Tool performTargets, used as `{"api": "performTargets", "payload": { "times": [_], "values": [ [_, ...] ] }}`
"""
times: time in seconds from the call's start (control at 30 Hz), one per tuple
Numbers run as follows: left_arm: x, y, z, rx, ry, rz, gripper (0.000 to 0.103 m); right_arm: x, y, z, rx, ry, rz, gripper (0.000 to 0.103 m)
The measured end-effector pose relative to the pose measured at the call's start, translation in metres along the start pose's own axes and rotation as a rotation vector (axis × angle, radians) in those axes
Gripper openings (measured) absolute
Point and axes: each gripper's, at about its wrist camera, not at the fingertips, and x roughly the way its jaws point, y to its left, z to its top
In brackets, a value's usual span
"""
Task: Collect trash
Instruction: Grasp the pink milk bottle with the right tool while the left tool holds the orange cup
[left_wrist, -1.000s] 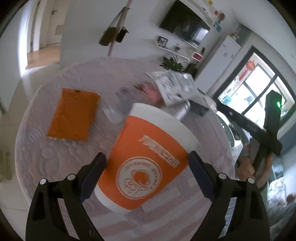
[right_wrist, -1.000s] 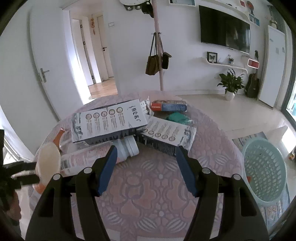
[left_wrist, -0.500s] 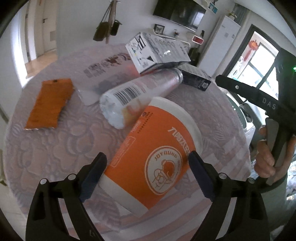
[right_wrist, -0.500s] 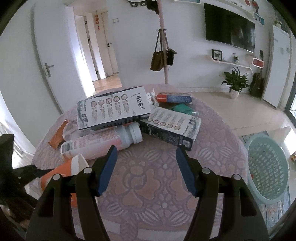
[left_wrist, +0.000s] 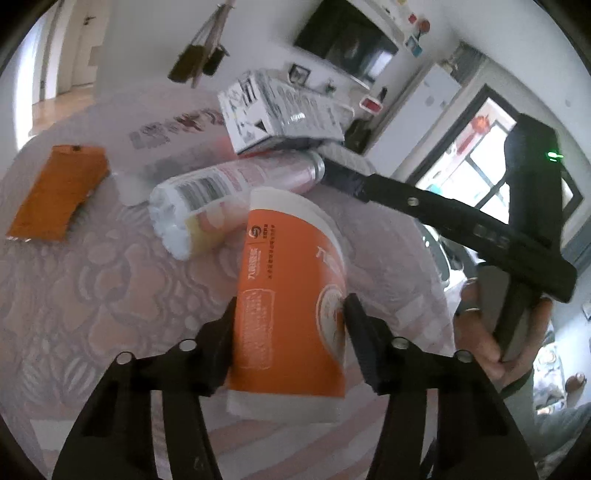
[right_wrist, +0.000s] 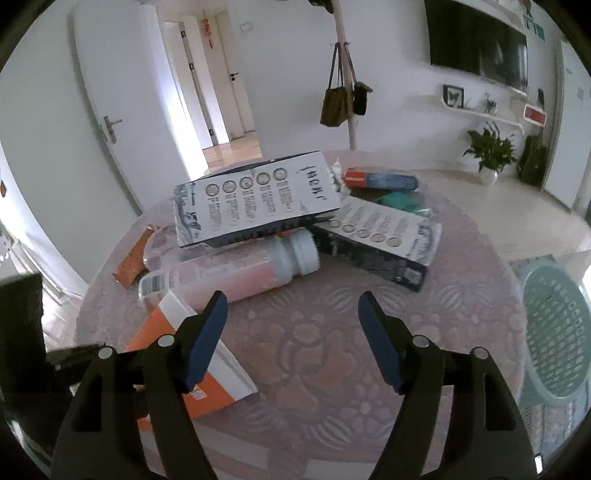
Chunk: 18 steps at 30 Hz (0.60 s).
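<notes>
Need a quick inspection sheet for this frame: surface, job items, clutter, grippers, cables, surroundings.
Surface: round table, pink patterned cloth.
Job's things: orange paper cup; pink bottle lying down; two printed cartons, one atop the bottle; orange packet.
Clutter: toothpaste box.
Grippers: left gripper has just closed on the cup, pads touching; right gripper open, jaws just widened, nothing between.
Cables: nothing seen.
Surroundings: teal basket on floor, wall TV.

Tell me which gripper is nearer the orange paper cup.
Left. The left gripper has just been closing, its fingers against both sides of the orange paper cup. The right gripper is open over bare tablecloth, the cup beside its left finger.
</notes>
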Motion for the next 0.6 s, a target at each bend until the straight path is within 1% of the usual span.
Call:
{"api": "performTargets", "payload": {
  "times": [0.03, 0.13, 0.27, 0.33, 0.37, 0.47, 0.53, 0.6],
  "values": [
    [-0.005, 0.002, -0.002, -0.012, -0.013, -0.009, 0.052, 0.002, 0.002, 0.001, 0.011, 0.003, 0.008, 0.069],
    [-0.028, 0.01, -0.008, -0.05, -0.062, -0.066, 0.052, 0.007, 0.01, 0.009, 0.047, 0.009, 0.025, 0.069],
    [-0.063, 0.022, -0.013, -0.064, -0.131, -0.048, 0.052, 0.022, 0.029, 0.016, 0.113, 0.053, 0.038, 0.069],
    [-0.078, 0.031, -0.015, -0.066, -0.159, -0.022, 0.052, 0.033, 0.038, 0.016, 0.18, 0.075, 0.068, 0.071],
    [-0.088, 0.037, -0.016, -0.069, -0.176, 0.001, 0.052, 0.037, 0.041, 0.015, 0.208, 0.08, 0.07, 0.072],
    [-0.105, 0.058, -0.018, -0.106, -0.214, 0.044, 0.052, 0.052, 0.053, 0.013, 0.291, 0.082, 0.031, 0.073],
    [-0.114, 0.07, -0.018, -0.122, -0.229, 0.061, 0.053, 0.059, 0.059, 0.015, 0.321, 0.074, -0.014, 0.073],
    [-0.121, 0.076, -0.017, -0.133, -0.243, 0.073, 0.053, 0.067, 0.062, 0.017, 0.363, 0.088, -0.067, 0.075]
  ]
}}
